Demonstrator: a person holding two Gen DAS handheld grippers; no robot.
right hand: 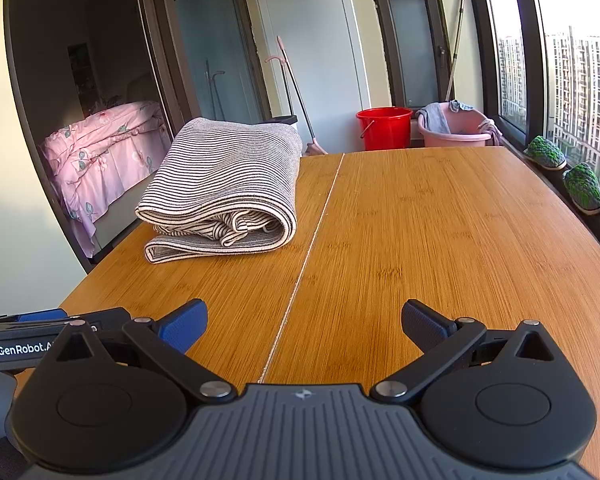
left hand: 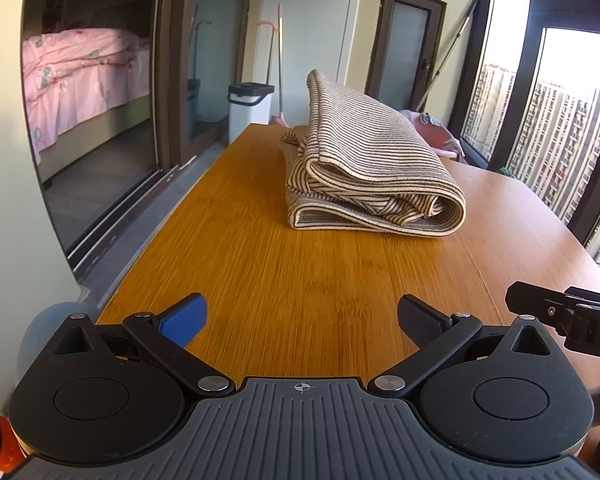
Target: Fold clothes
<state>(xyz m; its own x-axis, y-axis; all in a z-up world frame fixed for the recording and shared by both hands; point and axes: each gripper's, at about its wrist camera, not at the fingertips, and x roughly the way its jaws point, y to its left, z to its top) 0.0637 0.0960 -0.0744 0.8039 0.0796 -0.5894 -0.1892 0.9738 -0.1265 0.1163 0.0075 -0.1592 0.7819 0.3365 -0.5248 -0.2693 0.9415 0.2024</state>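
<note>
- The wooden counter (right hand: 420, 220) fills most of both views, its bamboo-grain top split by a thin pale seam (right hand: 312, 240) running away from the cameras.
- Behind the counter's left edge, a sliding glass door (left hand: 100, 92) looks into a bedroom where a bed with a pink floral cover (left hand: 80, 76) stands.
- Tall dark-framed windows (right hand: 560, 60) line the right side, with apartment blocks outside; two green slippers (right hand: 582, 188) sit on the sill beside the counter.
- The striped garment (right hand: 228, 184), beige with thin dark lines, lies folded into a thick bundle on the far left part of the counter, left of the seam, with loose inner layers showing at its near open end. Nothing lies between it and either tool.
- Past the counter's far end stand a pink basin (right hand: 456, 128) holding cloths, a red bucket (right hand: 384, 128), a white bin with a dark lid (left hand: 250, 108), and mop handles leaning on the wall.
- The left tongs (left hand: 300, 320) hover low over the near counter, spread wide with nothing between them, well apart from the garment.
- The right tongs (right hand: 304, 322) sit just beside them, straddling the seam, likewise spread wide and holding nothing.
</note>
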